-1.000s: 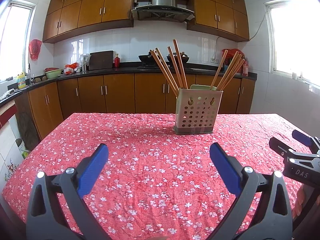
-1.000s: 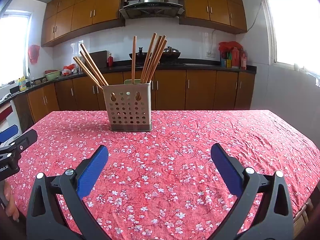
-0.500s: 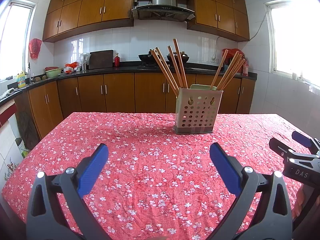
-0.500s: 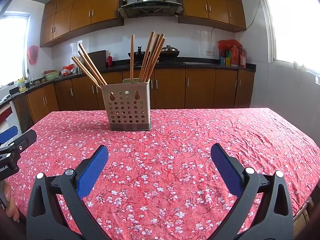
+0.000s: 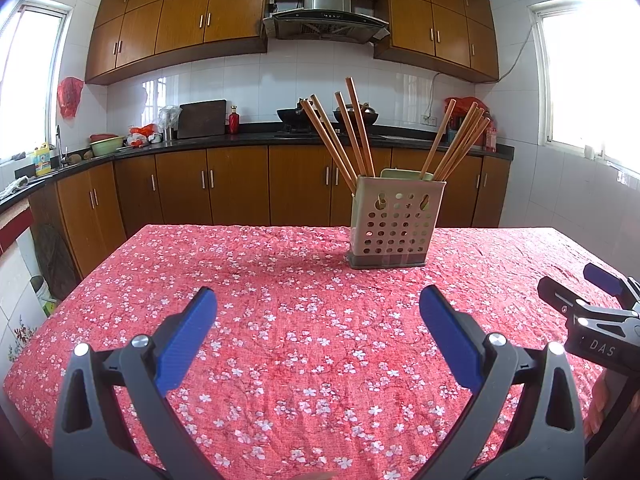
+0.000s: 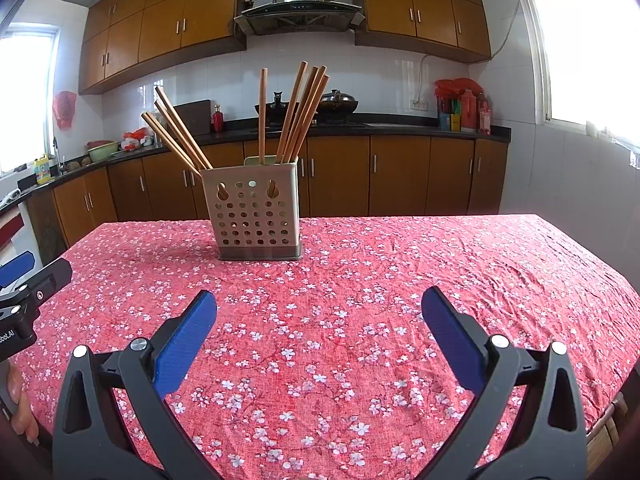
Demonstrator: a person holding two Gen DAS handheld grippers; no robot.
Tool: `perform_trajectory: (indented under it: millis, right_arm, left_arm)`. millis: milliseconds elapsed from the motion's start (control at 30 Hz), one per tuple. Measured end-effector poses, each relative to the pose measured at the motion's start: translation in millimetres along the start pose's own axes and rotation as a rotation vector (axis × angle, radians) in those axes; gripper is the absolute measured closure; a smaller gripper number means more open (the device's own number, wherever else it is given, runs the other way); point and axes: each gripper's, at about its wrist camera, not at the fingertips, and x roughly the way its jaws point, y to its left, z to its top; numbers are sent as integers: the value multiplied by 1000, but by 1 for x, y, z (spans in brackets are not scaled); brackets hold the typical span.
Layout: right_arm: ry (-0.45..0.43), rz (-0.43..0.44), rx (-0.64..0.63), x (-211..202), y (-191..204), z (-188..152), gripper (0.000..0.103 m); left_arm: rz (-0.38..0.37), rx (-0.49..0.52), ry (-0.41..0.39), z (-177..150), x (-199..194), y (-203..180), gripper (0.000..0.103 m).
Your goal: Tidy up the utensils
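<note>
Barely any change since earlier frames: both views drift slightly. Left gripper and right gripper hover wide, empty. Utensil holder with chopsticks stands mid-table, well ahead. Pinch one stick near its top, lift straight.

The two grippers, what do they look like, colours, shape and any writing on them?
Both match. The left gripper and right gripper have black, triangular-framed fingers with cut-out holes and silver rivets. Each finger carries a flat, ribbed blue pad. Seen from the side, the right gripper's body shows white letters "DAS"; the left one's shows a partly cut-off white label ending "bot.AI". No cables or sleeves show.
</note>
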Motion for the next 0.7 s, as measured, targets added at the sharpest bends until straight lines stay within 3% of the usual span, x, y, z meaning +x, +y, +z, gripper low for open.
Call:
perform_trajectory:
  millis: [700]
  right_arm:
    - [3, -1, 1, 0, 0, -1, 2]
  left_arm:
    - [-5, -2, 9, -2, 3, 2, 4]
